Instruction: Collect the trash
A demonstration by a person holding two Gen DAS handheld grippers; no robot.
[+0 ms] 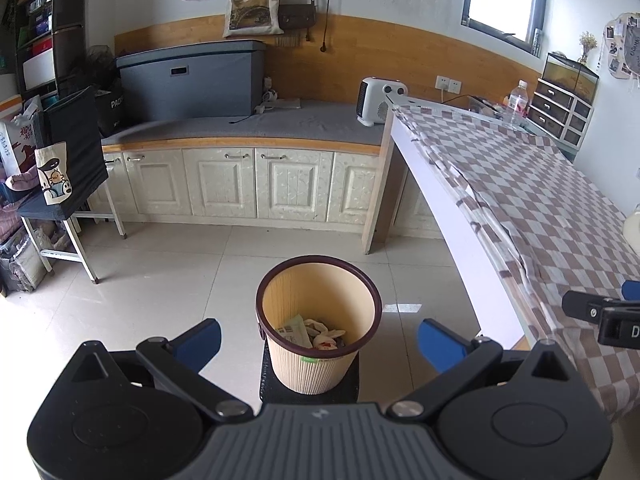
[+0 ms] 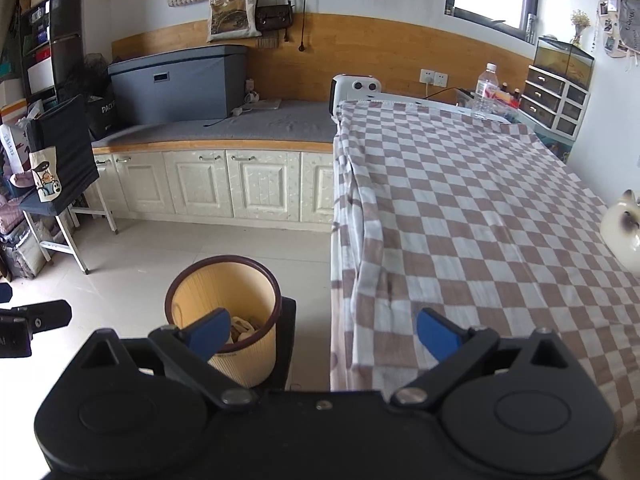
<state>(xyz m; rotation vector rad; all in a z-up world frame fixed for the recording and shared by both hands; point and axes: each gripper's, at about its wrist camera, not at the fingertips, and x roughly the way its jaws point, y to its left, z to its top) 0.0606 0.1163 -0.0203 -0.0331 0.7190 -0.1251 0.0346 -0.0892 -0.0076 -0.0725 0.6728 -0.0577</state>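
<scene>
- one bin (image 1: 318, 326) on the floor beside the tabletop (image 2: 480, 208), with paper trash (image 1: 312, 332) inside.
- left tongs (image 1: 319, 342) above the bin, wide apart, empty.
- right tongs (image 2: 324, 336) beside the bin, wide apart, empty.

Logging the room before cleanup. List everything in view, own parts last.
waste bin: one, beige with a dark rim, on the floor, paper scraps inside
checked cloth: one, brown and white, over the table
water bottle: one, clear, table's far end
heater: one, white, on the counter
storage box: one, grey, on the counter
cat figurine: one, white, table's right edge
left gripper: blue fingers, open, empty
right gripper: blue fingers, open, empty
</scene>
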